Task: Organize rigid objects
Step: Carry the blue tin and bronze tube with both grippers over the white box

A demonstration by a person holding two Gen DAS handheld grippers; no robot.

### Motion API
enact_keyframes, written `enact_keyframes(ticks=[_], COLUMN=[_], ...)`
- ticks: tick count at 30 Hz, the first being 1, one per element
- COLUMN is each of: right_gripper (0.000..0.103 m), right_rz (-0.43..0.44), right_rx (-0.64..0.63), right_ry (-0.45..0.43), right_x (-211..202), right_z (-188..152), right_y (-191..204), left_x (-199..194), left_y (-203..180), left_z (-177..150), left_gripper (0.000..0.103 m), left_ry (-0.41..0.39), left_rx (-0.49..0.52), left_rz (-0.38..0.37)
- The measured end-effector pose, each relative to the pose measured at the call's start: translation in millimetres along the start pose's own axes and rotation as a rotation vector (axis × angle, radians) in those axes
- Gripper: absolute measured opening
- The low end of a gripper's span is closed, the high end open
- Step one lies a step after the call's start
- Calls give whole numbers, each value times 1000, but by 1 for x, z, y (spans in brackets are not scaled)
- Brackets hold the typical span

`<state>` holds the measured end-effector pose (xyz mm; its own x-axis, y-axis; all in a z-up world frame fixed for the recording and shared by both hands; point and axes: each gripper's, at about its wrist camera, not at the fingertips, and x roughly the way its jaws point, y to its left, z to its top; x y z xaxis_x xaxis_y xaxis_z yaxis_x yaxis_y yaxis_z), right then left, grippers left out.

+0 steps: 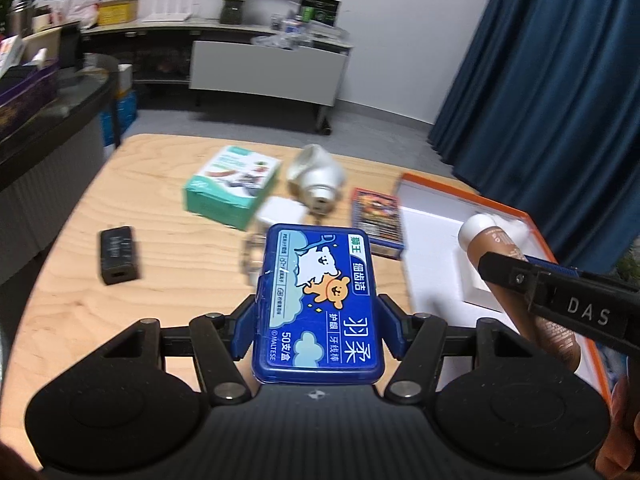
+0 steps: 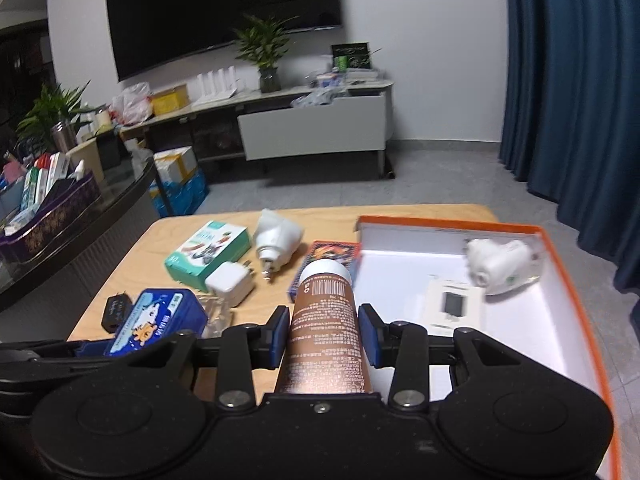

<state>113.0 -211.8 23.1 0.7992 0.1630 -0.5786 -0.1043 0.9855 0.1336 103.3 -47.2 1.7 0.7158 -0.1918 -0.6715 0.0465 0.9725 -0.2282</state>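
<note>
A black adapter (image 1: 119, 255), a green box (image 1: 230, 184), a white charger (image 2: 230, 282), a white plug-in device (image 1: 316, 176) and a card pack (image 1: 376, 220) lay loose on the wooden table (image 1: 80, 312), apparently yet to be sorted. The left gripper (image 1: 316, 322) was clamped on a blue floss-pick case (image 1: 320, 308); the right gripper (image 2: 324, 336) gripped a brown tube (image 2: 326, 320) at the edge of the orange-rimmed box (image 2: 576, 280), which already held a white gadget (image 2: 500, 266) and a flat packet (image 2: 452, 306). The task looked partly done, with nothing blocking the box.
</note>
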Motion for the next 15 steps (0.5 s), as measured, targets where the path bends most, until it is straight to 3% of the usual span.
enact_keyframes(ticks=[15], right_gripper=[47], right_rz=[-134], right_rx=[91], right_ry=[-43], right_x=[-45], right_z=[-20], right_y=[-66], left_x=[10], left_y=[-77], left_z=[-9], left_gripper=[62], left_ry=[39], left_rx=[114], left_rz=[-118])
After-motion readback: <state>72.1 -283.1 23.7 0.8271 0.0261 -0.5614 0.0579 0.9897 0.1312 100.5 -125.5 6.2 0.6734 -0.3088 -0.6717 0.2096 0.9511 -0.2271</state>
